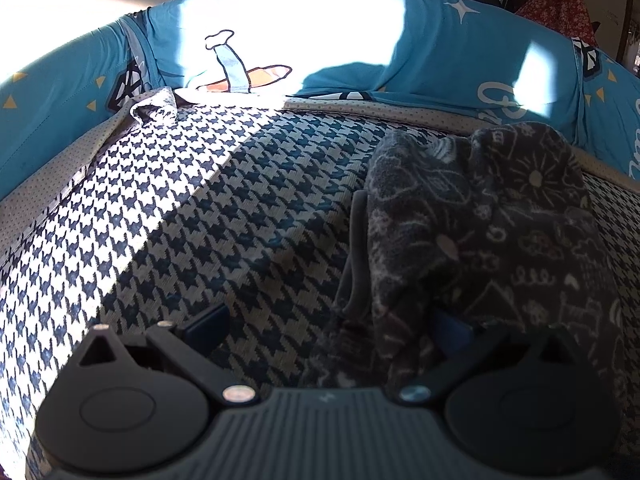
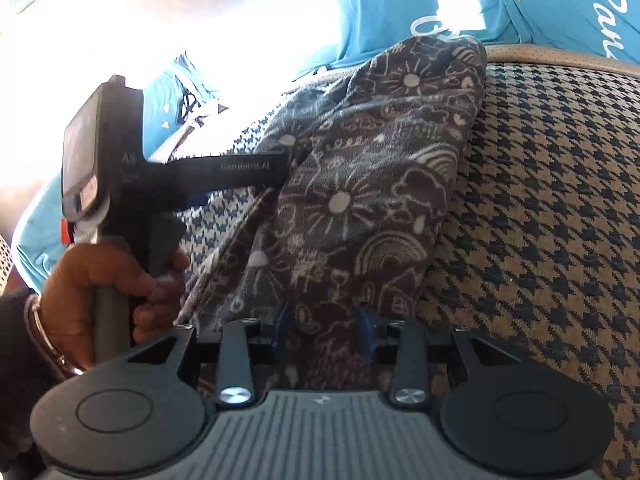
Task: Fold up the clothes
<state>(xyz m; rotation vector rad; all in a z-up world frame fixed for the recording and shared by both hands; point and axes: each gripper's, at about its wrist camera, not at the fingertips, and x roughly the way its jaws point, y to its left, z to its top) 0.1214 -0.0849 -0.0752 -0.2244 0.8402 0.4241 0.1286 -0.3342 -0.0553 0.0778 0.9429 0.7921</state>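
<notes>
The right gripper [image 2: 324,330] is being held low in the right wrist frame with its 2 blue pads [image 2: 280,330] standing a little apart, a bunched fold of the dark doodle-print garment [image 2: 360,184] lying between them; whether the pads are pressing the cloth cannot be told. The left gripper [image 1: 328,320] is being seen in its own view at the bottom centre with jaws set wide; its right pad is being covered by the same garment [image 1: 480,220], and no firm grip can be confirmed. In the right wrist view that tool is being carried at centre left by a hand [image 2: 100,288], its finger reaching into the cloth.

The garment is being gathered into 1 long, rumpled bundle running from lower centre to upper right over the houndstooth cover [image 2: 552,208], with the blue printed bedding [image 1: 440,52] lying behind. The folding is being judged as only partly done: edges are uneven, nothing is lying flat, and smoothing and a final fold are being left.
</notes>
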